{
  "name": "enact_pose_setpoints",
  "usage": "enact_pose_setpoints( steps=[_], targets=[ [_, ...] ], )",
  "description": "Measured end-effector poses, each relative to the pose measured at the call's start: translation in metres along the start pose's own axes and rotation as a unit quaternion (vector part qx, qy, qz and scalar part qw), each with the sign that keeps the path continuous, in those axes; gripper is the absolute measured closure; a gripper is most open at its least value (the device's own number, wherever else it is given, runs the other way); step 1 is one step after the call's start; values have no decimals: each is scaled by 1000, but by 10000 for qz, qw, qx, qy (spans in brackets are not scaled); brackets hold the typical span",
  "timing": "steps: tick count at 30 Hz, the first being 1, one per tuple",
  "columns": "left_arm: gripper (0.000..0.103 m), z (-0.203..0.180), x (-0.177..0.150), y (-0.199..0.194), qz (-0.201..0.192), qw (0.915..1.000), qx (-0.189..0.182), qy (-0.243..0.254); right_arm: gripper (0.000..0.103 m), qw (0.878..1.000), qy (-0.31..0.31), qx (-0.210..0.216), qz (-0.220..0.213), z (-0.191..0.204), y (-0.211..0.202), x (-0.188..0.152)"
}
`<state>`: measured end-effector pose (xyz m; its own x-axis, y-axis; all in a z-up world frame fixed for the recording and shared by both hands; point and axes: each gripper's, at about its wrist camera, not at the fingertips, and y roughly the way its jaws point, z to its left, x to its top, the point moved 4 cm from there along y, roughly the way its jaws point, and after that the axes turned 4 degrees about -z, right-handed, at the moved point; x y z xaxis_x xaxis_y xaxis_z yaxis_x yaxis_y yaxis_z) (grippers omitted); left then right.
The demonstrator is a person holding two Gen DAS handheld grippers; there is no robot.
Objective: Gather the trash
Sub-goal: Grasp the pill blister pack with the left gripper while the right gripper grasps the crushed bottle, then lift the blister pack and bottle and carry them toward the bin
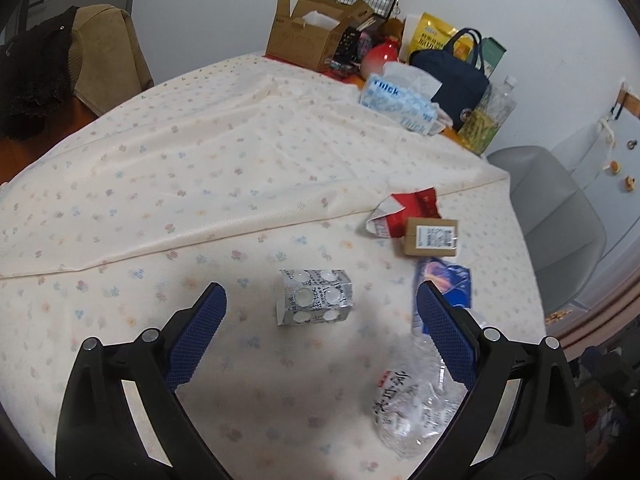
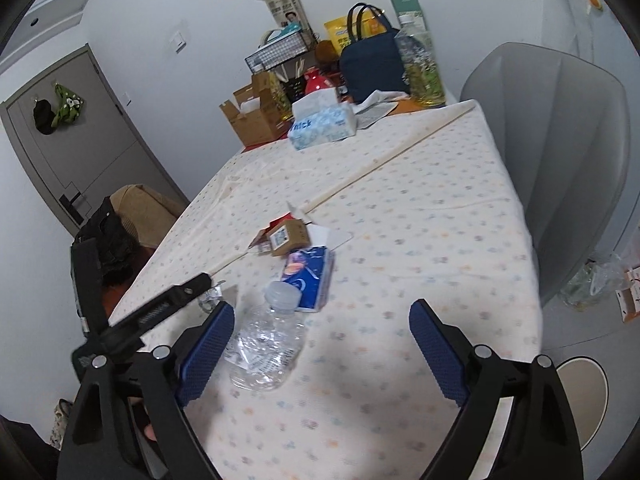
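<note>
A folded silver blister pack lies on the flowered tablecloth between the open fingers of my left gripper, which is empty above it. A crushed clear plastic bottle lies under its right finger; it also shows in the right wrist view. A blue wrapper, a small brown box with a label and a red and white torn packet lie beyond. My right gripper is open and empty just right of the bottle.
At the table's far end stand a tissue box, a dark blue bag, a cardboard box, a wire basket and a bottle. A grey chair stands at the right table edge. The left gripper's body shows at left.
</note>
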<state>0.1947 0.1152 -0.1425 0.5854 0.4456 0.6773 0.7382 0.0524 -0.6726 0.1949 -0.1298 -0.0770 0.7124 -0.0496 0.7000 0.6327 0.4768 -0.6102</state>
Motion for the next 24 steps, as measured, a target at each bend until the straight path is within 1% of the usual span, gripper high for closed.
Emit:
enact_pose_setpoints(
  steps=[1,3,4,5,6,7,9,10,17,19,21,24],
  targets=[
    [12,-1,-1,4,27,10000,14,24,16,10000,-8,22,40,4,5,0],
    [22,-1,-5,11,103,9999,51,78,16,9999,-3,39,106,10,14,0],
    [34,0,-7,14,147,9999,47,74,16,9999,-13,63,158,13,19,0],
    [50,1,-9,17,225,9997,5,35,16,9998,-27,68,184,15,23,-1],
    [60,3,-11,19,288,9996,-26,-17,18,9997,-37,57,219,17,28,-2],
    [62,5,-12,21,323,9994,-57,-69,19,9996,-28,67,272,18,34,-2],
    [62,8,-13,16,224,9995,-130,-179,26,9991,38,124,411,19,46,-3],
    [63,10,-14,15,203,9995,-133,-202,28,9987,99,144,489,19,52,-3],
    [63,26,-17,-7,75,9986,-225,-469,32,9955,359,273,838,23,85,-7],
    [63,29,-18,-11,54,9986,-216,-479,37,9945,388,288,925,26,93,-8],
    [63,30,-20,-12,65,9984,-237,-507,47,9930,429,300,1059,27,101,-9],
    [63,30,-20,-16,49,9985,-230,-489,54,9915,530,259,1156,26,108,-10]
  ],
)
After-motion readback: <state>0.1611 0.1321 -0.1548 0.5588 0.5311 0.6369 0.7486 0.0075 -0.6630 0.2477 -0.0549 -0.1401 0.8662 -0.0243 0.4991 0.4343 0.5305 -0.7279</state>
